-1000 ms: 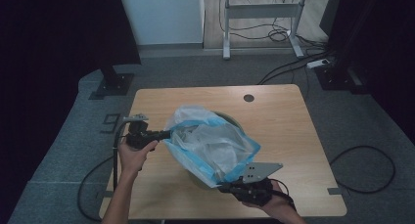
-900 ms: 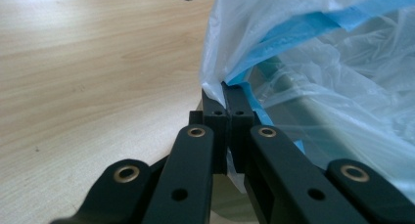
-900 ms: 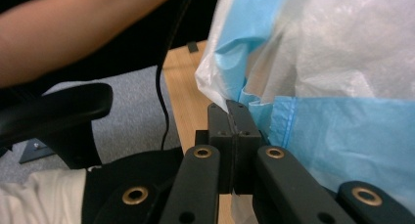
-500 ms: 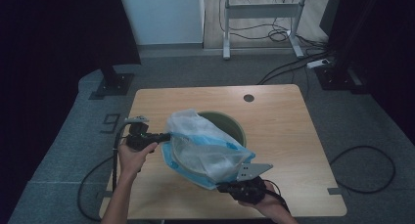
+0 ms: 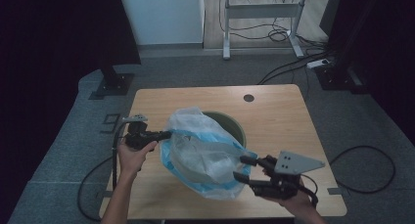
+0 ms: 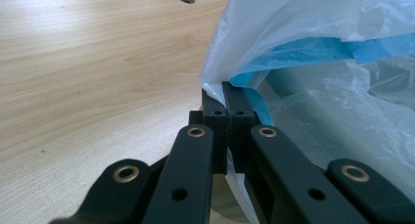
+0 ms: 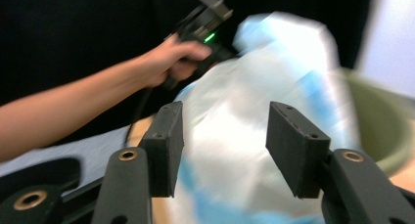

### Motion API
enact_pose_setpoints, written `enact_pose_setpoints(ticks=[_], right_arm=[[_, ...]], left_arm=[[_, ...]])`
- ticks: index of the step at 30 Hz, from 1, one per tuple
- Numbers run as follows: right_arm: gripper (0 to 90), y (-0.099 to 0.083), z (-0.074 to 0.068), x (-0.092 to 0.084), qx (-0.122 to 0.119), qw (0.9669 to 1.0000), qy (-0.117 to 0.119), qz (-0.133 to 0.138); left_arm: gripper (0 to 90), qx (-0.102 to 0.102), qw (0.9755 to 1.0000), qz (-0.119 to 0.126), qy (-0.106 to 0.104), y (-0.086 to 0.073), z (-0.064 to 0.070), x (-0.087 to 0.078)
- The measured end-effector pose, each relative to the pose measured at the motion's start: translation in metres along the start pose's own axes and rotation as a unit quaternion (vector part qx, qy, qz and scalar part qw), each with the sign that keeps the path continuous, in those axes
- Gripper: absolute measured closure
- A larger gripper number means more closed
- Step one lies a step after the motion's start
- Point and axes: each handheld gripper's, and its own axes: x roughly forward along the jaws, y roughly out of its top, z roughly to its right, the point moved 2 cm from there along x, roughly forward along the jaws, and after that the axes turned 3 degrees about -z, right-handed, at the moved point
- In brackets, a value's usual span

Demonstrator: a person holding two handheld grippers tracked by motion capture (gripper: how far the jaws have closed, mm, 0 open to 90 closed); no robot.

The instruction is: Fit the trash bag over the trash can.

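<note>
The plastic bag (image 5: 205, 153) drapes half over the green bin (image 5: 230, 126) on the table (image 5: 274, 111). The left hand-held gripper (image 5: 166, 134) pinches its rim; the right hand-held gripper (image 5: 243, 168), jaws just opening, holds nothing. Fitting the liner remains.

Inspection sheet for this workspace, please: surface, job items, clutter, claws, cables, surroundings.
Surface: wooden table, round grommet hole.
Job's things: clear plastic bag with blue rim, draped over a green bin.
Clutter: nothing seen.
Grippers: left claw shut on the bag's rim; right claw beside the bag, jaws apart and just been opening, nothing pinched.
Cables: one trails from the left claw over the table edge; floor cable at right.
Surroundings: grey carpet, dark curtains, metal frame behind.
</note>
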Motion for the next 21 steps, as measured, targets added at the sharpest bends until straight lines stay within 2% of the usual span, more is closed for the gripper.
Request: enact_pose_setpoints(ticks=[3, 5, 7, 8, 9, 10, 12, 13, 14, 15, 18, 21], right_arm=[[46.0, 0.018, 0.018, 0.001, -0.005, 0.9997, -0.025, -0.002], [46.4, 0.025, 0.029, 0.010, 0.000, 0.9995, -0.026, -0.016], [50.4, 0.028, 0.036, 0.020, 0.000, 0.9991, -0.027, -0.033], [54.6, 0.028, 0.039, 0.027, 0.001, 0.9988, -0.025, -0.041], [62.6, 0.028, 0.042, 0.033, 0.001, 0.9986, -0.022, -0.049], [72.3, 0.028, 0.045, 0.038, 0.002, 0.9981, -0.030, -0.055], [87.3, 0.027, 0.055, 0.044, 0.019, 0.9958, -0.064, -0.062], [89.0, 0.027, 0.062, 0.045, 0.030, 0.9948, -0.078, -0.059], [89.2, 0.026, 0.073, 0.044, 0.053, 0.9932, -0.090, -0.053], [89.3, 0.025, 0.082, 0.043, 0.068, 0.9920, -0.092, -0.053], [89.3, 0.022, 0.100, 0.046, 0.074, 0.9887, -0.113, -0.064], [89.4, 0.020, 0.114, 0.048, 0.088, 0.9858, -0.129, -0.062]], left_arm=[[90.0, -0.001, 1.0000, 0.004, 0.000, 0.001, 0.000, -0.001], [90.0, 0.000, 1.0000, 0.004, 0.000, 0.002, 0.000, 0.000], [90.0, 0.000, 1.0000, 0.006, 0.000, 0.003, 0.000, 0.000], [90.0, 0.000, 1.0000, 0.008, -0.002, 0.003, 0.000, 0.001], [90.0, 0.001, 1.0000, 0.008, -0.002, 0.004, 0.000, 0.001], [90.0, 0.002, 0.9999, 0.010, -0.003, 0.004, 0.000, 0.002], [90.0, 0.002, 0.9999, 0.013, -0.004, 0.005, -0.002, 0.004], [90.0, 0.001, 0.9999, 0.014, -0.004, 0.005, -0.003, 0.005], [90.0, -0.001, 0.9999, 0.015, -0.005, 0.006, -0.005, 0.007], [90.0, -0.003, 0.9998, 0.017, -0.008, 0.006, -0.006, 0.008], [90.0, -0.007, 0.9997, 0.021, -0.010, 0.007, -0.008, 0.011], [90.0, -0.003, 0.9996, 0.026, -0.008, 0.008, -0.010, 0.013]])
